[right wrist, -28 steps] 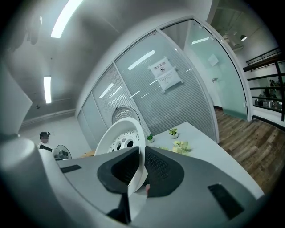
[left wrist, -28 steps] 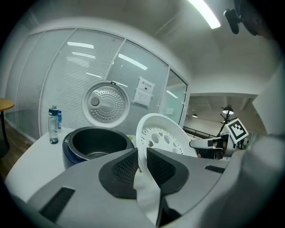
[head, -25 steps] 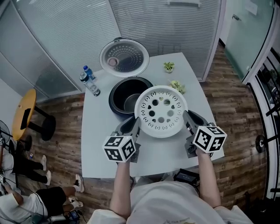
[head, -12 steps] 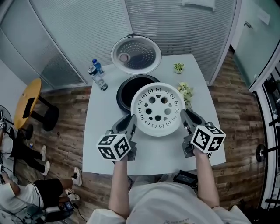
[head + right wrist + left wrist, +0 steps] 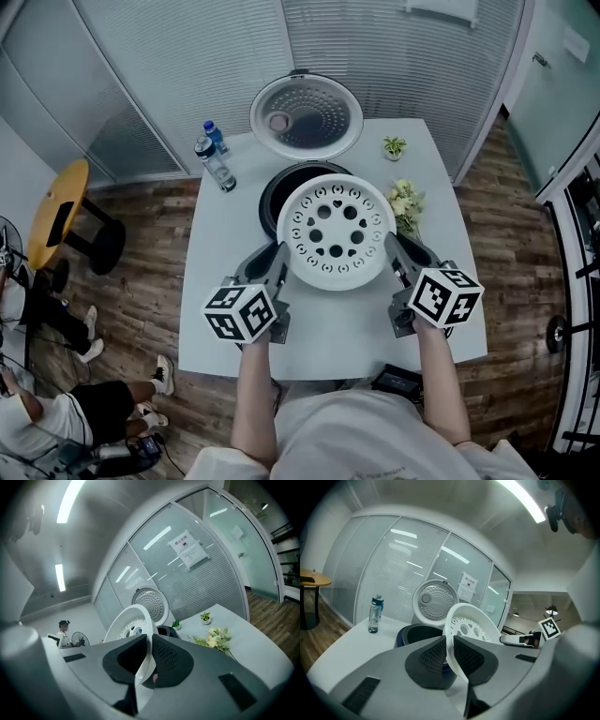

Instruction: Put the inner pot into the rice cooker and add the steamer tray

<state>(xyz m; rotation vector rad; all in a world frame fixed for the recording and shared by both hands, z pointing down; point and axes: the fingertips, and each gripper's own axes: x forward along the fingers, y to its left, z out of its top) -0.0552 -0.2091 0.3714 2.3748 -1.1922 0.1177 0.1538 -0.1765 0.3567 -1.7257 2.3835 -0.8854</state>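
Clamped on white round plastic steamer tray with holes (image 5: 336, 231): left claw (image 5: 279, 257) on one edge, right claw (image 5: 394, 247) on other. Held up between claws, over black round rice cooker (image 5: 270, 193) just ahead. Past cooker, open silver lid (image 5: 306, 116). Ahead-left of left claw, clear water bottles (image 5: 216, 161). Just ahead of right claw, pale flowers (image 5: 405, 202) on white table (image 5: 225, 253).

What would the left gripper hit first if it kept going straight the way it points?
Likely the rice cooker, just beyond the left gripper clamped on the steamer tray; depth is uncertain.
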